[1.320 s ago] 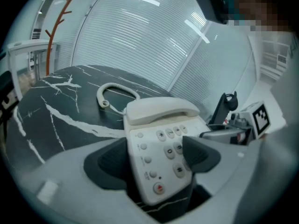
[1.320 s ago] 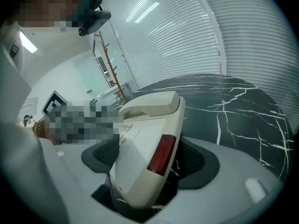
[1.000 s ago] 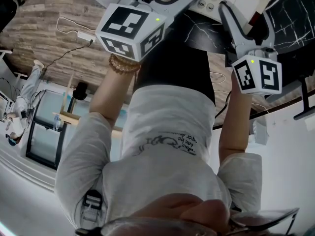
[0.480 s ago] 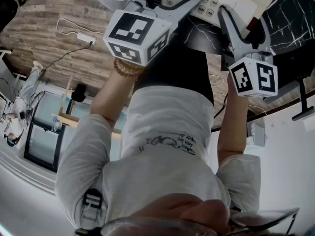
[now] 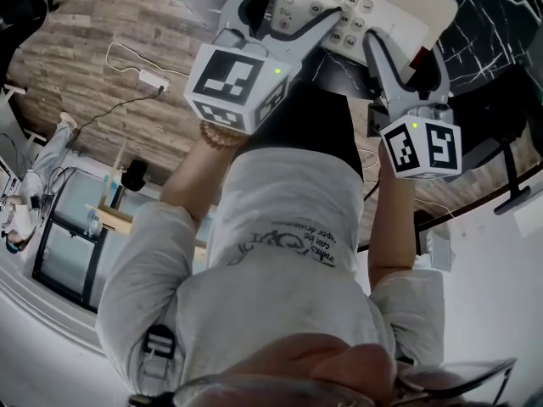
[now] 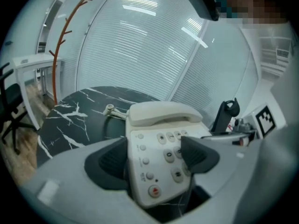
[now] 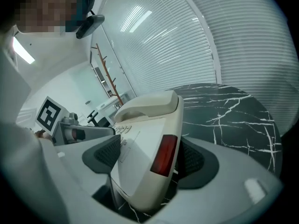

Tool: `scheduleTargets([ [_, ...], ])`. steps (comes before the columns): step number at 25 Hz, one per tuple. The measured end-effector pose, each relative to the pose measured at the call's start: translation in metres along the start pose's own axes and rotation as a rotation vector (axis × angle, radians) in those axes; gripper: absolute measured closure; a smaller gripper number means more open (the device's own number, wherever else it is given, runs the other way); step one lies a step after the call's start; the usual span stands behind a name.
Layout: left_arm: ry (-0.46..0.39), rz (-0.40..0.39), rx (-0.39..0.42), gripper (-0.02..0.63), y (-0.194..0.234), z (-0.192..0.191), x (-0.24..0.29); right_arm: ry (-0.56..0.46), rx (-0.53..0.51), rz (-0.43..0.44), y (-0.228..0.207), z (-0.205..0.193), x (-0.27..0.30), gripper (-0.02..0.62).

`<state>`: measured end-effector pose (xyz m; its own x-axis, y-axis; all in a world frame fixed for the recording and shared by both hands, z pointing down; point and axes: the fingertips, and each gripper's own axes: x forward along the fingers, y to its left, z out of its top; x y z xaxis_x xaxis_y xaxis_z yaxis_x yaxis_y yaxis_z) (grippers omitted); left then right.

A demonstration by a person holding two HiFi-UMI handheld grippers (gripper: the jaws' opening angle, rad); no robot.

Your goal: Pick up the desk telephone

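Grasp done: left tool (image 6: 156,158) clenched on phone (image 6: 161,113) at 9 o'clock, right tool (image 7: 149,158) at 3 o'clock. Left to do, apparently, lifting clear of tabletop (image 6: 74,115).

Layout: desk telephone (image 6: 156,139) over the table (image 6: 70,120) – I cannot resolve whether it touches the top. My left gripper (image 6: 159,158) straddles its near left part, one jaw against the left edge, the other on the keypad. My right gripper (image 7: 149,160) straddles the right side, one jaw on the top face, one outside the right edge. Handset (image 6: 161,113) lies across the far end – cord (image 6: 112,110) behind it to the left, on the table. Coat stand (image 6: 58,55) beyond the table, far left.
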<state>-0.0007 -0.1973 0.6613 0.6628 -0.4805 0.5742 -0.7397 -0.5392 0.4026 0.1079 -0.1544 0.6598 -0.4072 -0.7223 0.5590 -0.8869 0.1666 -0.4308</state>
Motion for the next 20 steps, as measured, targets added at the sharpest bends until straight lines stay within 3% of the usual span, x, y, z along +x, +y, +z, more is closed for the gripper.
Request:
scheduleTargets([
  [11, -0.115, 0.031, 0.045, 0.249, -0.031, 0.082, -0.056, -0.093, -0.072, 0.034, 0.044, 0.081, -0.042, 0.222],
  [20, -0.176, 0.034, 0.071, 0.249, -0.082, 0.136, -0.104, -0.154, -0.115, 0.042, 0.073, 0.138, -0.105, 0.222],
])
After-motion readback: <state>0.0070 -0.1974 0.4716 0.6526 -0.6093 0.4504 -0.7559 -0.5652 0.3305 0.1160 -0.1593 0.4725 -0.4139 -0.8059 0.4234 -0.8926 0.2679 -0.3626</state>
